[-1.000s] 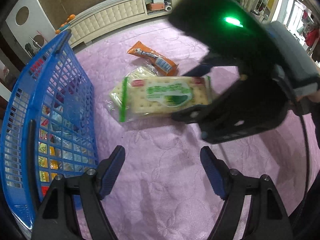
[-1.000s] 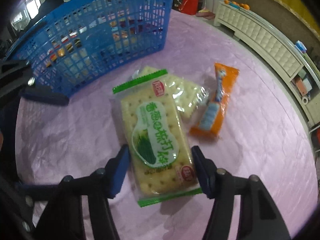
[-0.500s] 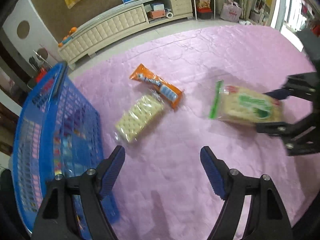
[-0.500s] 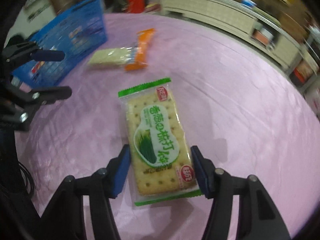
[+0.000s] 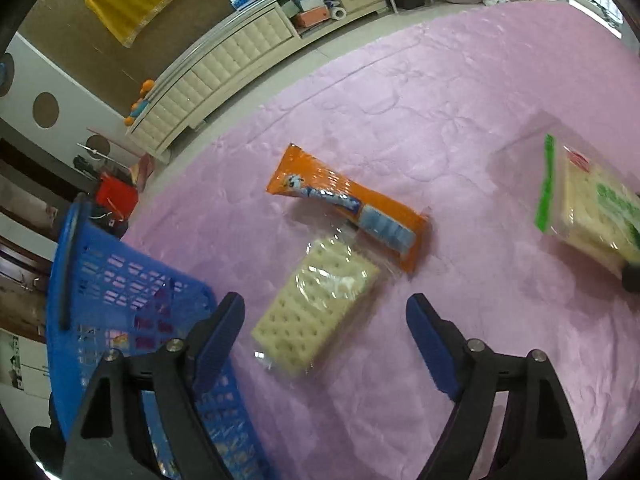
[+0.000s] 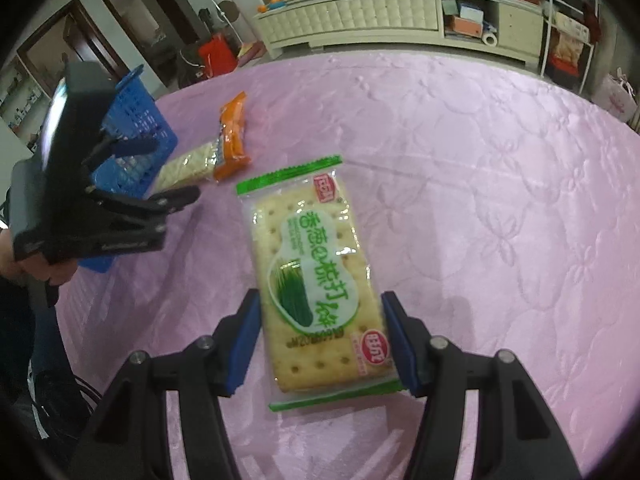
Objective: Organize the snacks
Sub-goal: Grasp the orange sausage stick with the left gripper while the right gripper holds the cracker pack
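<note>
1. Right tongs (image 6: 320, 344) were clamped across the lower end of the green-labelled cracker pack (image 6: 316, 280), a blue pad pressed on each long edge, and held it just over the pink quilted bed (image 6: 500, 200), well apart from the other snacks.
2. Left tongs (image 5: 322, 332) stood wide and empty; their jaws had just been opening further, with the clear-wrapped cracker pack (image 5: 316, 312) lying on the bed between and just ahead of the blue pads (image 5: 218, 340), not yet touched.
3. An orange snack packet (image 5: 348, 220) lay just beyond that clear pack, its lower end touching or overlapping the clear wrapper's far end.
4. A blue basket (image 5: 120, 292), already holding some packets, stood at the left of the left wrist view, close beside the left pad.
5. The step in hand looked like a grasp on the clear pack. To do it well, the left tongs should probably come down square to the pack's long sides, near its middle, so it does not swing when lifted.
6. The closing should be gentle, since crackers likely crush and the loose wrapper may slip.
7. Care was needed not to catch the orange packet or the basket wall with the left pad.
</note>
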### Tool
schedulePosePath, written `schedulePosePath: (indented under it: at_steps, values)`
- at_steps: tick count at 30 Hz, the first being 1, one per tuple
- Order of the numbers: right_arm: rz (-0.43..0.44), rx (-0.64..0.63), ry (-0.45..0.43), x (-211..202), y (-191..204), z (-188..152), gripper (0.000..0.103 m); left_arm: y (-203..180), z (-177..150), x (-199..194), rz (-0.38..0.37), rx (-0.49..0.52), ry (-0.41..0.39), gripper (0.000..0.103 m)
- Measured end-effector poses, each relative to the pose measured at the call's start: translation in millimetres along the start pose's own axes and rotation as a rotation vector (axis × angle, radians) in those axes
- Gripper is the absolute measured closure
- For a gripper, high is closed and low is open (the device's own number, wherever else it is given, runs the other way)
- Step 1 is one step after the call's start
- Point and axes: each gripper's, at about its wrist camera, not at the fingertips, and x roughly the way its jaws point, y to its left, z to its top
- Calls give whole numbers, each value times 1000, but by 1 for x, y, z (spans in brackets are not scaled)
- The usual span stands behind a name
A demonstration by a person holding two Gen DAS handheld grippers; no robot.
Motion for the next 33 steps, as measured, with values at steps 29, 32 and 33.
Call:
schedulePosePath:
  at_steps: [29,32,33]
  values:
    - [29,101,-104,-28,-11,-25,39,-3,-5,5,-94,131,12,20]
    - [38,112,-107,-25,-13,-24,39,12,12,19,-178,-3,59,20]
    - [42,121,-108,-23,-15,-25,39,18,17,23,-197,-40,68,20]
